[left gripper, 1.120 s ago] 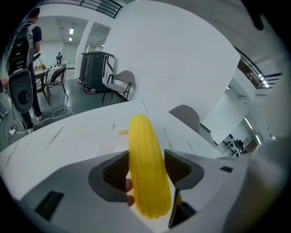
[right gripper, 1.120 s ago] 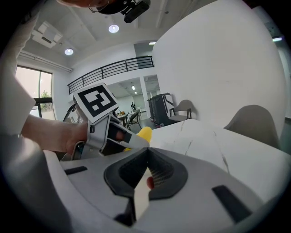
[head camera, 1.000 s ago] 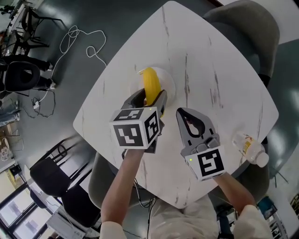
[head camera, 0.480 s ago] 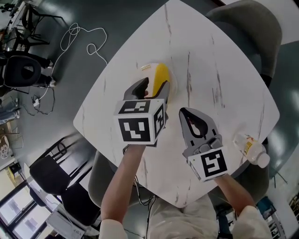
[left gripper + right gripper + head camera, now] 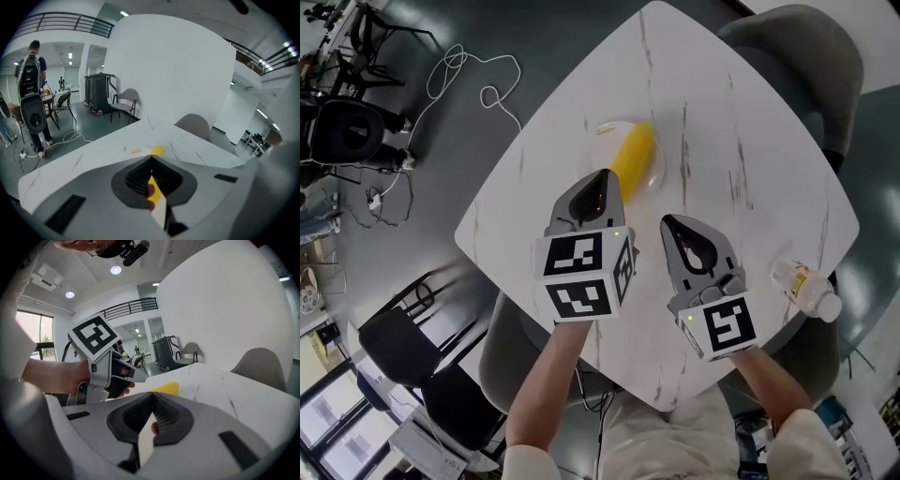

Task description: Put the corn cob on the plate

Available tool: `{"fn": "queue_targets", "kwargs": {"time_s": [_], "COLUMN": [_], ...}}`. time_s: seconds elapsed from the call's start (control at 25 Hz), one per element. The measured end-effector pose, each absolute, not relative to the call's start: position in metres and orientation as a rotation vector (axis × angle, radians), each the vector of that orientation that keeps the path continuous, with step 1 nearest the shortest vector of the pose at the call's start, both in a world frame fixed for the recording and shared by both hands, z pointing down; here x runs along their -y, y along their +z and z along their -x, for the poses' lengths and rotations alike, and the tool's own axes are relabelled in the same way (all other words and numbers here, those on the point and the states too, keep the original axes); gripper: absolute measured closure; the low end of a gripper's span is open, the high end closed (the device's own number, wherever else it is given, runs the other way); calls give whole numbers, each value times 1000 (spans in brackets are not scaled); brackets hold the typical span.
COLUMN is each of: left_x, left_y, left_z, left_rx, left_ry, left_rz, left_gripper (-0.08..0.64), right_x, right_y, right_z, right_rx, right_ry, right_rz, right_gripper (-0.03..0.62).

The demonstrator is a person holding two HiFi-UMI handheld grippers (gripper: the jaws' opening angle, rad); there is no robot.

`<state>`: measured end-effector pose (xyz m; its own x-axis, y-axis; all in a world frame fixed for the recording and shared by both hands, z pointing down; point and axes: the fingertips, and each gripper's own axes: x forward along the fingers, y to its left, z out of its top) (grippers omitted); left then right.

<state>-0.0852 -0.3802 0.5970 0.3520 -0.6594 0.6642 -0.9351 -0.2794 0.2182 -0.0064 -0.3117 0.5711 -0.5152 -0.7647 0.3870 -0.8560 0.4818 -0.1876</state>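
Note:
The yellow corn cob (image 5: 634, 159) lies on a pale, shallow plate (image 5: 603, 129) in the middle of the white marble table (image 5: 750, 131). My left gripper (image 5: 605, 175) is shut and empty, its tip just short of the cob's near end and a little above it. In the left gripper view the cob (image 5: 158, 151) shows past the closed jaw tips (image 5: 151, 158). My right gripper (image 5: 671, 223) is shut with nothing in it, to the right of the left one. From the right gripper view the cob (image 5: 166, 388) lies ahead, beside the left gripper (image 5: 136, 376).
A small plastic bottle (image 5: 802, 292) lies at the table's right edge. Grey chairs (image 5: 797, 47) stand round the table, one under its near edge (image 5: 502, 361). A white cable (image 5: 473, 80) curls on the dark floor at the left.
The left gripper has let go of the corn cob, which now lies on the plate. It has drawn back and up, and its jaws have shut. The right gripper has kept still.

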Motion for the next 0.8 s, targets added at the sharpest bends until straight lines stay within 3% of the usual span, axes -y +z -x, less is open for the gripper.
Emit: {"fn": "queue_targets", "kwargs": {"time_s": [0.8], "left_x": [280], "left_y": [497], "left_z": [94], "left_rx": [1433], "left_ry": [489], "left_rz": [-2089], "left_gripper": [551], "right_x": [235], "right_y": [487], "right_z": [22], "right_rx": [2530], "right_ry": [558], "right_rz": [-1371], "right_gripper": [588]}}
